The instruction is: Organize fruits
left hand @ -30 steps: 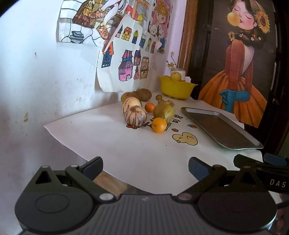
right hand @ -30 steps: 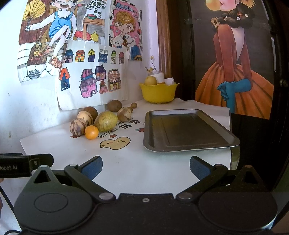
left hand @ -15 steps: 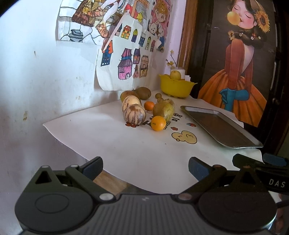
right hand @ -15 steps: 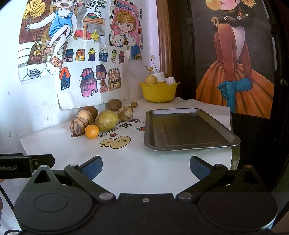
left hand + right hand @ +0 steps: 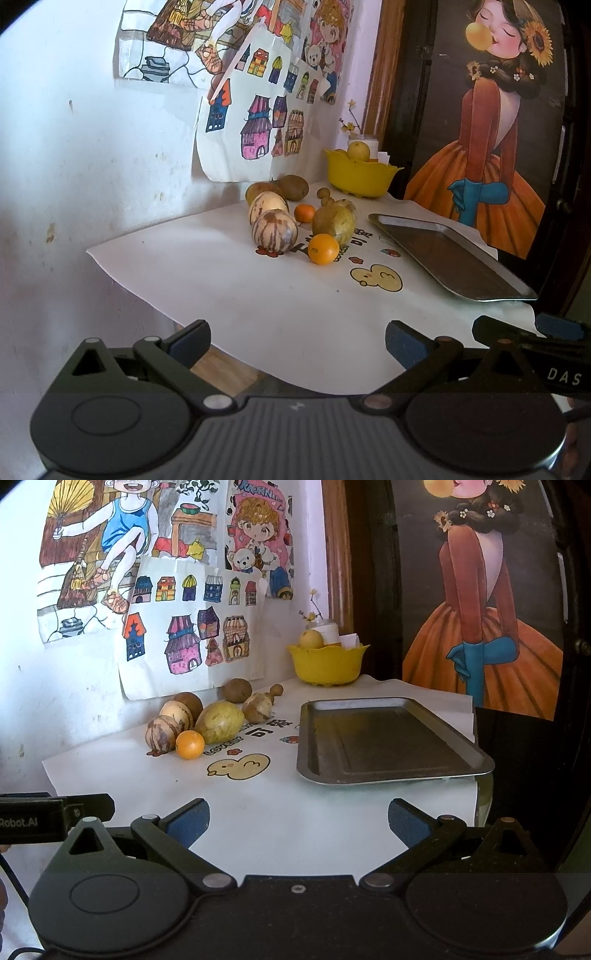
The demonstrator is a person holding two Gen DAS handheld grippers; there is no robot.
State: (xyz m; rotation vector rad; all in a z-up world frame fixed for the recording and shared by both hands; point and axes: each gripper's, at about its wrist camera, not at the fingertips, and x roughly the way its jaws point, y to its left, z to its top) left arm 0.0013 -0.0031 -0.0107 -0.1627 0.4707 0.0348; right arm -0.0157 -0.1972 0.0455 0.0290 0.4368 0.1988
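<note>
Several fruits lie in a cluster on the white table sheet near the wall: a striped melon (image 5: 274, 232) (image 5: 161, 734), a small orange (image 5: 323, 249) (image 5: 190, 744), a yellow-green fruit (image 5: 333, 220) (image 5: 220, 721), a second small orange (image 5: 304, 213) and brown fruits (image 5: 293, 187) (image 5: 236, 690). An empty metal tray (image 5: 448, 258) (image 5: 384, 738) lies to their right. My left gripper (image 5: 297, 341) is open and empty, low at the table's near edge. My right gripper (image 5: 298, 821) is open and empty, in front of the tray.
A yellow bowl (image 5: 360, 176) (image 5: 327, 662) with a yellow fruit stands at the back by the wall. Drawings hang on the wall on the left. A dark poster panel stands behind the tray. The table's near edge (image 5: 236, 354) is just ahead of the left gripper.
Both grippers have drifted slightly; the fruits and tray sit a little closer and lower in view. Both stay open and empty.
</note>
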